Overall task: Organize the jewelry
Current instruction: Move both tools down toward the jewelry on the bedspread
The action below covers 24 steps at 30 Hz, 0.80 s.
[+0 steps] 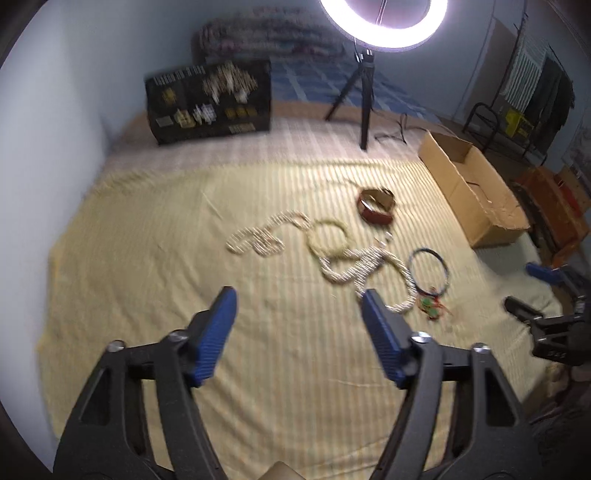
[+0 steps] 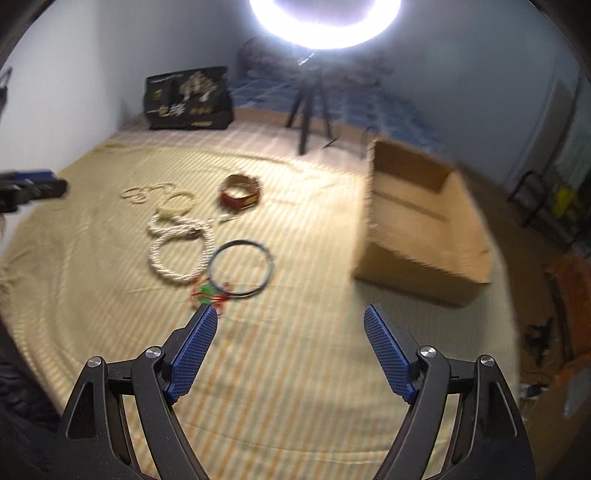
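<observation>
Nearest me, my left gripper (image 1: 299, 295) has its blue-padded black fingers spread wide with nothing between them, hovering over bare pale-yellow striped bedsheet (image 1: 147, 295); my right gripper (image 2: 290, 314) is likewise released and empty, with plain sheet between its pads. Just ahead of my right gripper's left finger (image 2: 195, 347) lies a small green-and-red trinket (image 2: 208, 291), touching the near edge of a thin dark hoop bangle (image 2: 240, 267). Beside the hoop, to its left, coils a long cream beaded necklace (image 2: 177, 247), its loops trailing away toward the wall; a round brown-red jewelry box (image 2: 240, 194) sits just beyond them. To the right, an open brown cardboard box (image 2: 417, 229) stands near the sheet's edge, well apart from the jewelry, leaving a broad strip of bare sheet between. At the far end stand a black bag with gold print (image 1: 208, 101) against the light-blue wall (image 1: 55, 129), and a black tripod (image 1: 364, 92) carrying a glaring white ring light (image 1: 384, 26). The frames are blurred, so fine details of the beads escape me.
</observation>
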Each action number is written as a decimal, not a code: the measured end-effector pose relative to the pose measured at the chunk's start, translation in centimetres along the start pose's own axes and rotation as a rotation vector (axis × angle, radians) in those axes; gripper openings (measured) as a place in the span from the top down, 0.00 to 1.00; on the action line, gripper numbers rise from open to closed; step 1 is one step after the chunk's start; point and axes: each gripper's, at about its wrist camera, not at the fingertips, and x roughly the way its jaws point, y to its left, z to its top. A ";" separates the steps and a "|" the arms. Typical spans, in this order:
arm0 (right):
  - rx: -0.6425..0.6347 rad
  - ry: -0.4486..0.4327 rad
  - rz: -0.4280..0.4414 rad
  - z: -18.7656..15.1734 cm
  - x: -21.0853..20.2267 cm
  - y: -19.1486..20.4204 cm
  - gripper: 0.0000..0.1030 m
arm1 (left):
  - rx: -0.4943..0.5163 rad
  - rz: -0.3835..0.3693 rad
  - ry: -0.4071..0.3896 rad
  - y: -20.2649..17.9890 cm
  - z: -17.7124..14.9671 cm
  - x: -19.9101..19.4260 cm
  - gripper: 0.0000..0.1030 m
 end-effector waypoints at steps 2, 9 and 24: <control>0.030 0.036 0.049 0.4 1.0 0.0 0.22 | -0.018 -0.036 0.041 -0.4 -0.2 0.8 0.45; 0.039 0.102 0.076 1.0 3.9 0.4 0.51 | -0.005 -0.098 0.130 -2.6 -0.3 3.5 0.67; 0.186 0.209 0.162 2.3 9.4 -0.7 0.78 | -0.112 -0.173 0.256 -3.2 0.5 8.8 0.73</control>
